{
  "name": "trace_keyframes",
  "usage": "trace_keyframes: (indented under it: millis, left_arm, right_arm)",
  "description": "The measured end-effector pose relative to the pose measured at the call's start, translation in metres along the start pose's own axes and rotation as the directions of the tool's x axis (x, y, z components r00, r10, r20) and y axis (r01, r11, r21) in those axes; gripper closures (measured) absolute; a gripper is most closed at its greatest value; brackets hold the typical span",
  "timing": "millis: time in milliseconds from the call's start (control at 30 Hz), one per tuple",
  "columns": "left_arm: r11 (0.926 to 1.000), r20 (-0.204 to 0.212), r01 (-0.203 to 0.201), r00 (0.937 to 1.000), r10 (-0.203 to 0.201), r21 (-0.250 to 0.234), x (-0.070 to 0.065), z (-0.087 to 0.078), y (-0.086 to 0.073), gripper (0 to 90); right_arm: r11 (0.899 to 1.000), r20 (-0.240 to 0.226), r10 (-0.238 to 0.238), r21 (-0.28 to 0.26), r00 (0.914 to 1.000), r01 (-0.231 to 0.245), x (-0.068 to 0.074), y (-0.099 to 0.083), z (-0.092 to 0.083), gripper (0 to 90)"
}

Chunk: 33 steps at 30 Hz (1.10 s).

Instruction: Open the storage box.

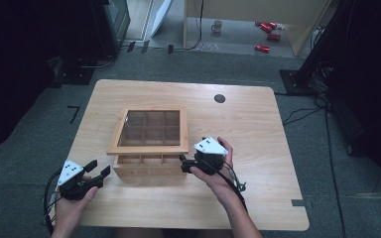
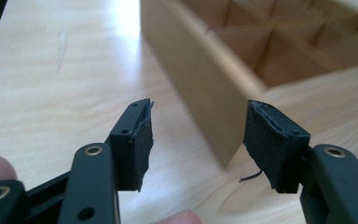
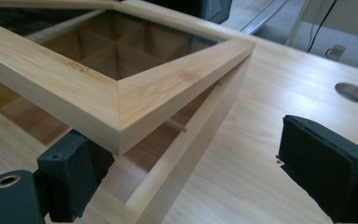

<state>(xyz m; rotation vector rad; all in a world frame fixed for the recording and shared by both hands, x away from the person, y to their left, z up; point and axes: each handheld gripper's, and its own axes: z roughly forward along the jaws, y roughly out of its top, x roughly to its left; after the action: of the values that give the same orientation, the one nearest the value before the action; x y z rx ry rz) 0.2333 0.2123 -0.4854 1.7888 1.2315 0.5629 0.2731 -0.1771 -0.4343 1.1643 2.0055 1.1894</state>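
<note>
Wooden box [image 1: 146,166] sits mid-desk [image 1: 258,129], its glass-paned lid [image 1: 150,130] raised at the near edge. Right gripper [image 1: 184,163] at the box's near right corner, jaws spread, one pad under the lid corner, not clamping. Left gripper [image 1: 99,170] just beside the near left corner, jaws apart, holding nothing.

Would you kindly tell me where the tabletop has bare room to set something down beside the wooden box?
Bare tabletop lies right of the wooden compartment box, out to the table's right edge, and behind it around the round hole. It is crowded along the box's front, where the left gripper and right gripper work.
</note>
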Motion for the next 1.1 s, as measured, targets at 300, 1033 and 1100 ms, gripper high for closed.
trace_keyframes:
  millis: [300,1033,1100]
  left_arm:
    - [0.9924,-0.100,-0.005,0.9948,0.017,0.123,0.010,0.007,-0.016,30.8]
    - [0.9818,-0.115,0.022,0.9933,0.000,0.189,0.013,0.018,-0.022,30.9]
    - [0.9823,-0.111,0.028,0.9938,-0.007,0.185,0.013,0.018,-0.022,31.4]
  right_arm:
    - [0.999,0.003,0.019,-0.047,0.9998,-0.019,-0.007,0.029,-0.003,9.7]
    - [0.983,-0.133,0.088,-0.147,0.9872,-0.107,-0.044,0.097,0.030,42.8]
    - [0.982,-0.139,0.084,-0.155,0.9867,-0.106,-0.046,0.099,0.034,46.5]
